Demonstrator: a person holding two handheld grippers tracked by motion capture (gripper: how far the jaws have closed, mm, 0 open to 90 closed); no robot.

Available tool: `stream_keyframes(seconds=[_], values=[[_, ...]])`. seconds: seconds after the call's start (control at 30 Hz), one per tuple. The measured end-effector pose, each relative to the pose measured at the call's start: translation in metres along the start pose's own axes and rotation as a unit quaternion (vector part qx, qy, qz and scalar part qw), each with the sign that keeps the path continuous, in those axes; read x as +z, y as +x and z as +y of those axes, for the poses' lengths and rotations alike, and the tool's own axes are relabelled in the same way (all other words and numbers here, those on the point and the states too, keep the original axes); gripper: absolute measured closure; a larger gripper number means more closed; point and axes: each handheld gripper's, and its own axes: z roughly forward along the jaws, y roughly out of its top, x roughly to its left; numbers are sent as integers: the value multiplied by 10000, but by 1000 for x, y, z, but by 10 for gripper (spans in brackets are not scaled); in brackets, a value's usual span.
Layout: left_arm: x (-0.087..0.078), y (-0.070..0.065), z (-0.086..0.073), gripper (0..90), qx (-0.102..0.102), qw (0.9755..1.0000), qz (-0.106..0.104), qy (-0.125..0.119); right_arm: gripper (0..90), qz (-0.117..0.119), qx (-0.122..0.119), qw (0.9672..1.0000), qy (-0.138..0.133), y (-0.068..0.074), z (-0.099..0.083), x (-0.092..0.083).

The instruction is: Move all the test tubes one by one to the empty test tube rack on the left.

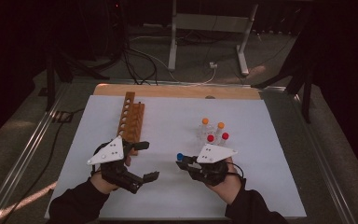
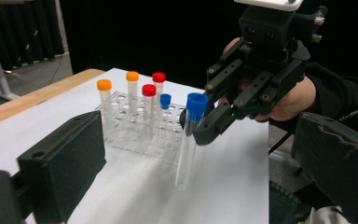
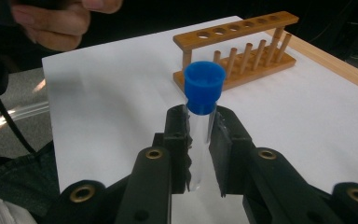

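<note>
The right gripper [image 3: 200, 154] is clamped on a clear tube with a blue cap [image 3: 204, 86], just under the cap, and the tube stands straight up and down above the white sheet [image 1: 168, 196], at the near middle of the table. The wooden rack [image 1: 133, 119] with its row of holes lies off to the far left of the tube, close by the left gripper [image 1: 144, 161], whose jaws are wide apart and hold nothing. The clear rack [image 2: 135, 140] with red and orange capped tubes sits just behind the right gripper, and the room around the table is dark, with cables on the floor.
</note>
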Motion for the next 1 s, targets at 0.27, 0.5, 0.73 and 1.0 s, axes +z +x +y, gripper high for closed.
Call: stream_keyframes(seconds=[0.27,0.5,0.73,1.0], values=[[13,-2,1,174,109,9999,-126,-22,771,110,-23,9999,0,4,1,5],[20,-6,3,349,207,9997,-124,5,772,204,-43,9998,18,8,2,10],[29,-7,1,485,287,9995,-67,121,771,273,-73,9996,42,11,2,13],[37,-8,-1,610,370,9990,-89,236,771,320,-64,9994,62,13,1,15]])
